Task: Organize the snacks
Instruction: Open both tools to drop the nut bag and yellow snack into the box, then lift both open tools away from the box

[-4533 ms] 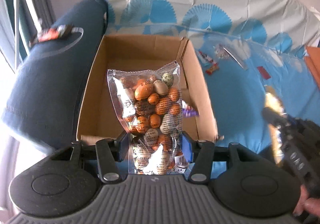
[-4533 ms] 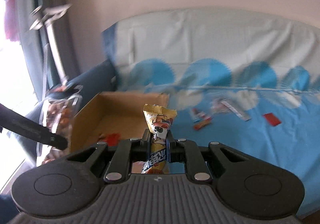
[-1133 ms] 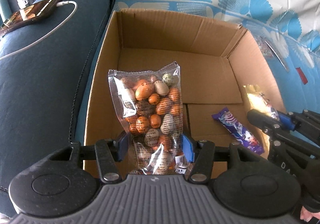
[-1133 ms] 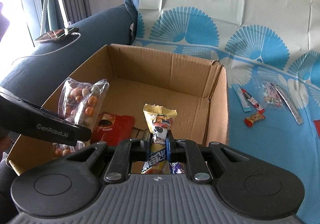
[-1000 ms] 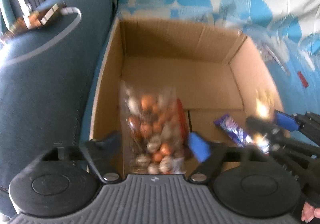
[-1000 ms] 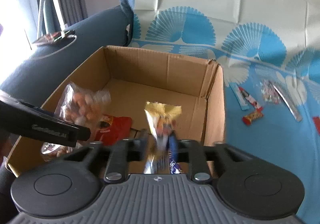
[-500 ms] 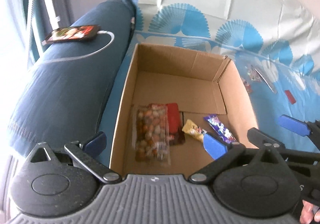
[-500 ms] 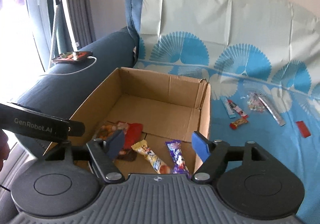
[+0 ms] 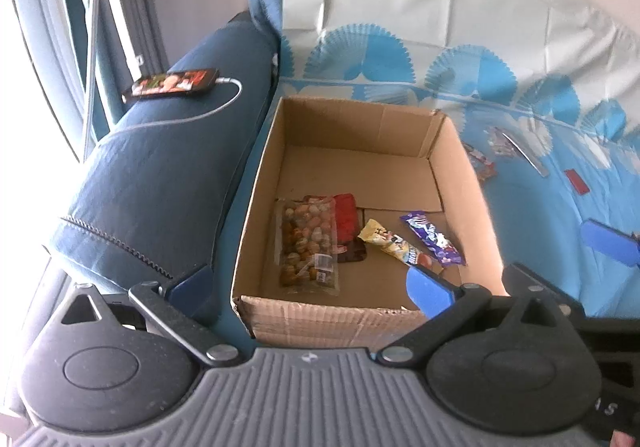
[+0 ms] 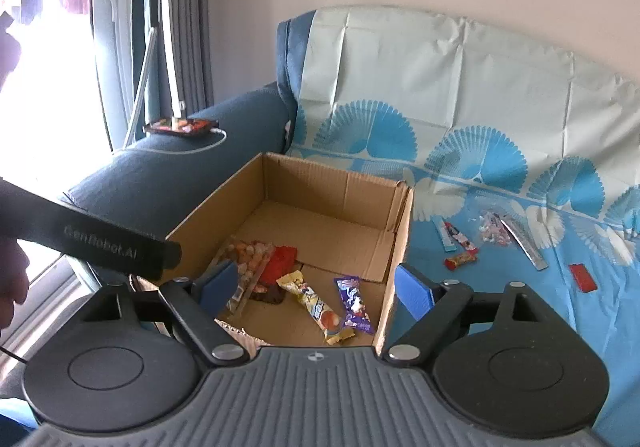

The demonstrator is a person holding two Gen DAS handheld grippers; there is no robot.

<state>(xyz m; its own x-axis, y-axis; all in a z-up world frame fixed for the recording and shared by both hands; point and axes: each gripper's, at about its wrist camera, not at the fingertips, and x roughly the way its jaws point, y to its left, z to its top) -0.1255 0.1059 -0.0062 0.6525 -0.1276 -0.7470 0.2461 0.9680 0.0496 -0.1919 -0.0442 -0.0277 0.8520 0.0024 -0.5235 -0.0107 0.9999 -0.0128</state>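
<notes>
The left gripper (image 9: 308,287) is spread to its full width with nothing between the pads; its right blue pad (image 9: 428,289) overlaps the near right corner of the cardboard box (image 9: 332,321). The right gripper (image 10: 316,289) is also spread and empty, its jaws having just been opening. Both hang above the near edge of the box, which sits on a blue patterned cover (image 10: 500,311) beside the sofa armrest (image 9: 160,183). On the box floor, seen from the left wrist: the clear bag of egg-shaped candies (image 9: 306,245) at 9 o'clock, the red packet (image 9: 346,217) partly under it, the yellow stick snack (image 9: 394,243) near centre, the purple wrapper (image 9: 434,241) at 3 o'clock. Loose snacks (image 10: 460,243) lie on the cover outside the box, at 3 o'clock. A phone (image 9: 174,83) on a white cable lies on the armrest.
</notes>
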